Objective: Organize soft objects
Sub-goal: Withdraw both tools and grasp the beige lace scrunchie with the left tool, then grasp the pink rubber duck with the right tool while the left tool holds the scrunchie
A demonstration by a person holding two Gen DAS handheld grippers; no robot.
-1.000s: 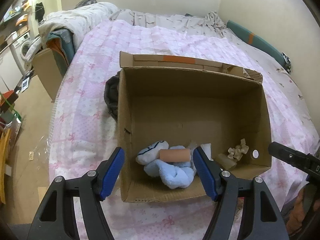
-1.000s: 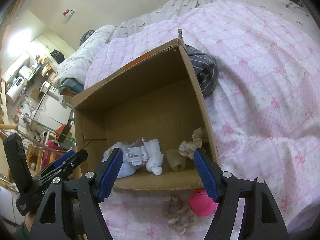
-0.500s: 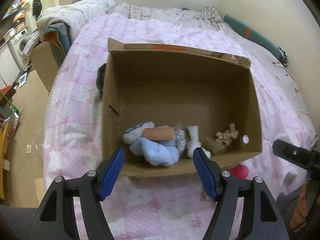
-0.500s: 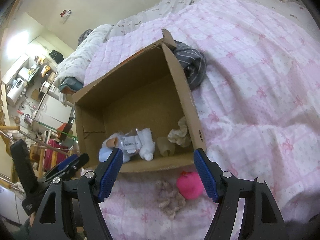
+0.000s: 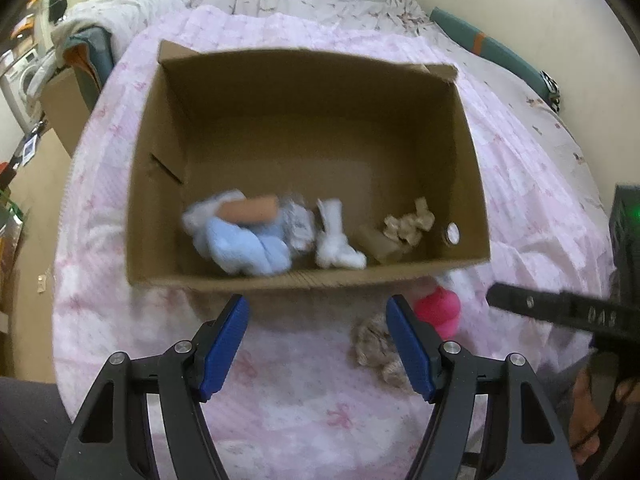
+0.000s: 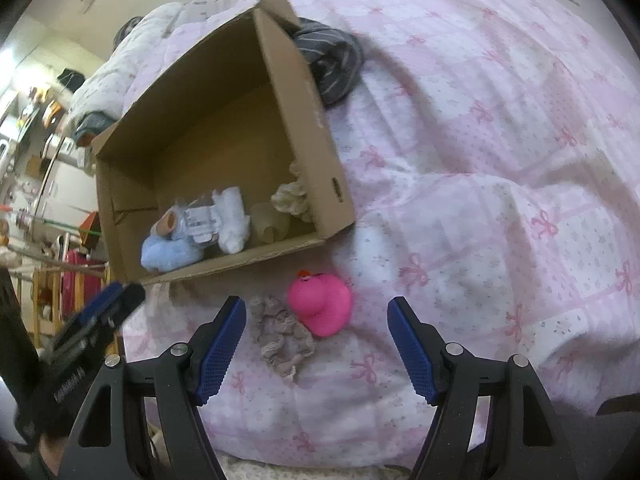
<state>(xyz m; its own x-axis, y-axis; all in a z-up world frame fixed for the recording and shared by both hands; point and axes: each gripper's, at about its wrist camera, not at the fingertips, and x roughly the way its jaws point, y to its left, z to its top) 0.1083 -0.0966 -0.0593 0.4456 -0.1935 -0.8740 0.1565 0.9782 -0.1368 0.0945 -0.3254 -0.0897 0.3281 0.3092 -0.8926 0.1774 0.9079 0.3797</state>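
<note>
**Both jaws gaping above the bed**

I am holding my left gripper (image 5: pixel 316 344) and right gripper (image 6: pixel 316 344) wide apart, gripping nothing. Just ahead, a beige scrunchie (image 6: pixel 282 336) is touching a pink duck (image 6: pixel 322 304) on the quilt (image 6: pixel 500 208). Beyond, the cardboard box (image 5: pixel 308 280) is holding a blue plush (image 5: pixel 248 250) and white socks (image 5: pixel 336 240).

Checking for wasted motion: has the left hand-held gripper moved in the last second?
Yes. The left hand-held gripper has pulled back: the cardboard box front wall now lies beyond its fingertips, not between them.
</note>
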